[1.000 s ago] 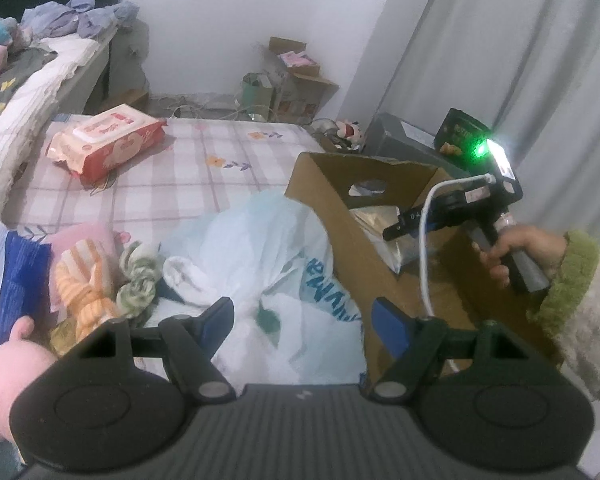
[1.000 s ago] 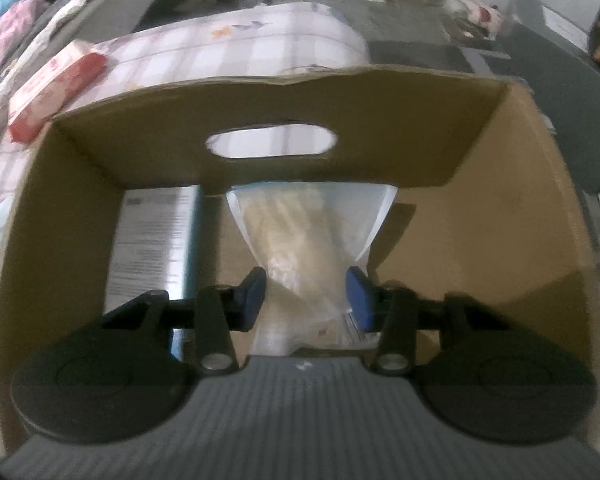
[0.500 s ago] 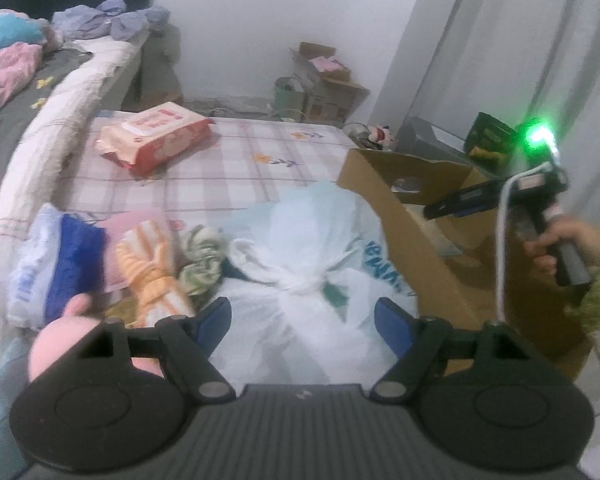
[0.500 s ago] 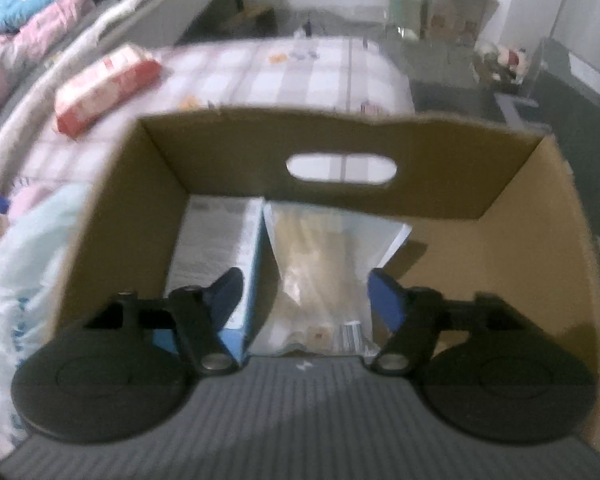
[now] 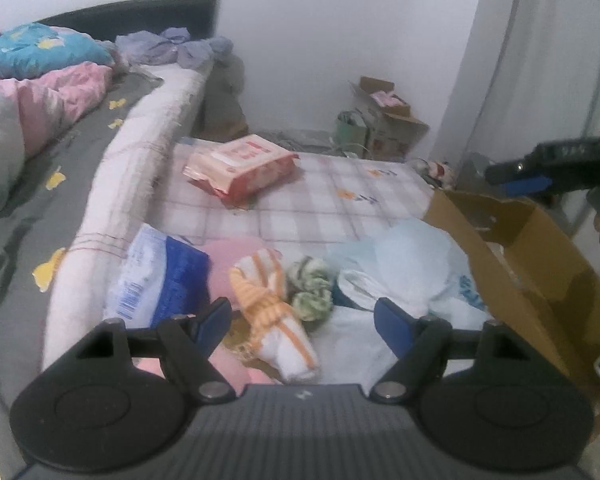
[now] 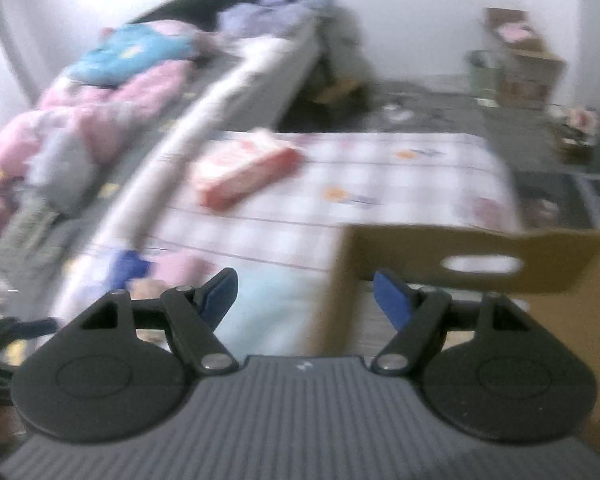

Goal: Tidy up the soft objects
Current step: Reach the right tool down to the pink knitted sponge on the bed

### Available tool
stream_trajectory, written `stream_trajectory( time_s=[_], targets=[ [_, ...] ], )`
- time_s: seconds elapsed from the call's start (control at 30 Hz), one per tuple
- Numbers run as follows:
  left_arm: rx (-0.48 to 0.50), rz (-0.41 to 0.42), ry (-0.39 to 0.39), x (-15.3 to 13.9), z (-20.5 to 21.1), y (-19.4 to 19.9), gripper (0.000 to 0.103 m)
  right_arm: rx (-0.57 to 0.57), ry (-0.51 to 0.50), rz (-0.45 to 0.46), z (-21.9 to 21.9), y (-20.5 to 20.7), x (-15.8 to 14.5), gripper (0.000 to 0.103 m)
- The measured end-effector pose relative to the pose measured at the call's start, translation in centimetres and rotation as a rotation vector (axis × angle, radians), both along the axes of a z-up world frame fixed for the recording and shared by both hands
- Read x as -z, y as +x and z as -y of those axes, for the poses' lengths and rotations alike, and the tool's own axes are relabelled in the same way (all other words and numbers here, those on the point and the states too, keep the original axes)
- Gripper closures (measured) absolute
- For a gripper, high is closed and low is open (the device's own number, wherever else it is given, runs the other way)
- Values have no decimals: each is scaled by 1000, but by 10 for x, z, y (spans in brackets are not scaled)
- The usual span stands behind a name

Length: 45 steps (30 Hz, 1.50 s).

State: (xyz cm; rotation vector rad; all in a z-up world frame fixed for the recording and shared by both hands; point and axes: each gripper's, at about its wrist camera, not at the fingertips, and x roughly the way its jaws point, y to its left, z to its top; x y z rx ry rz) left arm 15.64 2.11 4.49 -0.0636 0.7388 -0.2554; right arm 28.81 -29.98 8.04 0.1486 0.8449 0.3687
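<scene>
My left gripper [image 5: 302, 320] stands open just above a heap of soft things on the checked mattress [image 5: 320, 200]. An orange-striped rolled cloth [image 5: 272, 312] lies between its fingers, untouched. Beside it are a green-and-white sock ball [image 5: 310, 288], a pink soft item [image 5: 228, 264], a blue-and-white pack [image 5: 160, 280] and a pale blue plastic bag [image 5: 404, 268]. The brown cardboard box [image 5: 540, 264] stands at the right. My right gripper [image 6: 304, 296] is open and empty, raised over the box's [image 6: 480, 256] left corner. It also shows in the left wrist view as the right gripper [image 5: 528, 178].
A red-and-pink wipes pack [image 5: 240, 168] lies further back on the mattress. A bed with pink and blue bedding [image 5: 40, 92] runs along the left. Small cartons [image 5: 384, 120] stand by the far wall. A grey curtain [image 5: 560, 60] hangs at the right. The right wrist view is blurred.
The right gripper opened, let go of the clear packet inside the box, and rose out above it. The left gripper swung left from the plastic bag to the sock pile.
</scene>
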Motion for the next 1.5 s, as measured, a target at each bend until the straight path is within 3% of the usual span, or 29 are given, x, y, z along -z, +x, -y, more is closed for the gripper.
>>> stream_trajectory(
  time_s=[0.17,0.33,0.4,0.53,0.63,0.7,1.0,1.2,1.37,1.5],
  targets=[
    [-36,4,29,10,-6,16,26,-116,111,-63,-52,17,-3,28],
    [-71,-72,-31,20,-15,56,44,-174,214,-204,-104,54,17,30],
    [-73,-102,-40,24,-16,72,49,-181,209,-247,-124,70,29,34],
    [-77,-196,-34,37,-17,107,49,-175,198,-367,-157,106,68,51],
    [-78,-274,-1,51,-15,129,44,-143,200,-455,-173,132,102,54],
    [-79,-309,2,61,-16,138,33,-124,206,-499,-178,144,118,54],
    [-59,-429,-65,81,-20,168,16,-106,236,-675,-199,175,173,51],
    [-73,-479,-95,90,-20,180,12,-130,265,-688,-204,176,182,49],
    [-91,-456,-100,82,-19,180,12,-118,269,-658,-197,173,179,64],
    [-89,-412,-130,68,-21,175,13,-114,273,-609,-191,169,166,70]
  ],
)
